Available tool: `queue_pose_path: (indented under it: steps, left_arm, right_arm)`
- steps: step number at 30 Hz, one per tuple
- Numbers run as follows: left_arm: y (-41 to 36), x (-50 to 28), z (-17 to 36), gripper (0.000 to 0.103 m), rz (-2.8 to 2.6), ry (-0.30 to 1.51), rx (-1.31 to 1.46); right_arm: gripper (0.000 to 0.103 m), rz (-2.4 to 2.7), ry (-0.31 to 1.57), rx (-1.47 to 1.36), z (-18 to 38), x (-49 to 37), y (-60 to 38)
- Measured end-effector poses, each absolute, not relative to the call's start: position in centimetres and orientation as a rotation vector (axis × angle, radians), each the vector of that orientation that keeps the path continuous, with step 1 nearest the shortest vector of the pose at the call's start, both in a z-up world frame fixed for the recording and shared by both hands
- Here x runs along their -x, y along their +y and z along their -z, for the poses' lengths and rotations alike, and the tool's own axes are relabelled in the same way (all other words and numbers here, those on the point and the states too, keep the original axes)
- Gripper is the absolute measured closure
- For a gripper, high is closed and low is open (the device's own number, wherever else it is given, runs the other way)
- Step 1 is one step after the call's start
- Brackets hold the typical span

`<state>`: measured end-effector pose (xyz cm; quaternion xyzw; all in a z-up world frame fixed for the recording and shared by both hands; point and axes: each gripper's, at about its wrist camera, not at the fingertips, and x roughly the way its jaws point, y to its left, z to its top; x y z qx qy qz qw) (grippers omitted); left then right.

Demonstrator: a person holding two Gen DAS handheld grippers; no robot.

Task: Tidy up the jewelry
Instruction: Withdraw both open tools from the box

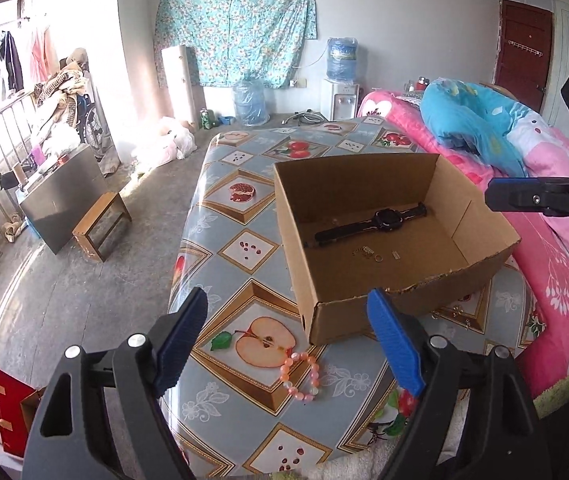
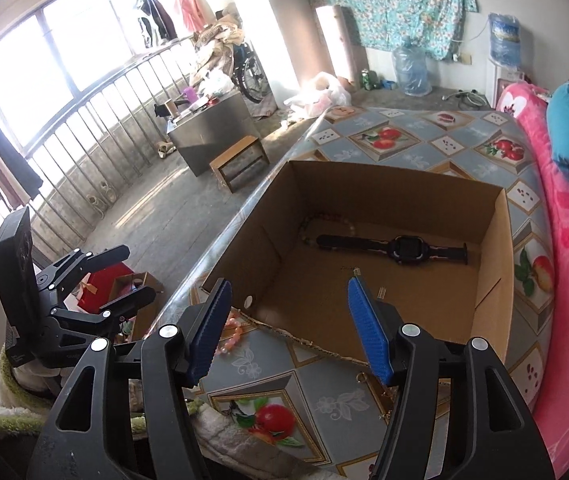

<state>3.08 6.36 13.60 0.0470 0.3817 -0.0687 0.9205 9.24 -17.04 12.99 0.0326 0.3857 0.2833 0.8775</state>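
A cardboard box (image 1: 396,240) is set on the desk (image 1: 244,240), which is covered by an oilcloth printed with fruit, close to the desk's edge beside a pink quilt (image 1: 544,264). Inside the box a black watch (image 1: 376,220) is laid flat along the far wall, and a few small metal jewelry pieces (image 1: 376,254) are scattered on the box floor just in front of it. In the right wrist view a string of pale beads (image 2: 324,220) is seen in the far left corner of the box, touching the end of the watch strap.

A pink bead bracelet (image 1: 300,376) is left on the desk outside the box, near its front left corner, beside a printed apple half. A thin gold chain (image 2: 380,396) is seen on the desk just in front of the box's torn front edge.

The left claw (image 1: 288,340) is spread wide above the bracelet, with nothing pinched. The right claw (image 2: 288,320) is likewise spread over the box's front edge, with nothing held
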Motion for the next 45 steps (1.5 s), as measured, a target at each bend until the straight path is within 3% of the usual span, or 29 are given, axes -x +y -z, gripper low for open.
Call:
queue_pose_path:
  steps: [10, 27, 37, 45]
  left_arm:
    - [6.8, 0.5, -12.2, 0.02, 0.08, 0.817, -0.123]
    - [7.9, -0.3, -9.2, 0.02, 0.066, 0.879, -0.088]
    - [6.3, 0.3, -7.9, 0.02, 0.124, 0.896, -0.084]
    - [2.4, 0.2, -5.8, 0.02, 0.26, 0.852, -0.06]
  right_arm:
    - [0.045, -0.595, 0.859, -0.014, -12.6, -8.6, -16.0]
    - [0.045, -0.664, 0.983, -0.022, -10.5, -9.2, -13.8]
    - [0.041, -0.634, 0.892, -0.097, -9.7, -6.6, -14.4]
    - [0.035, -0.382, 0.647, -0.188, -5.7, 0.5, -17.4]
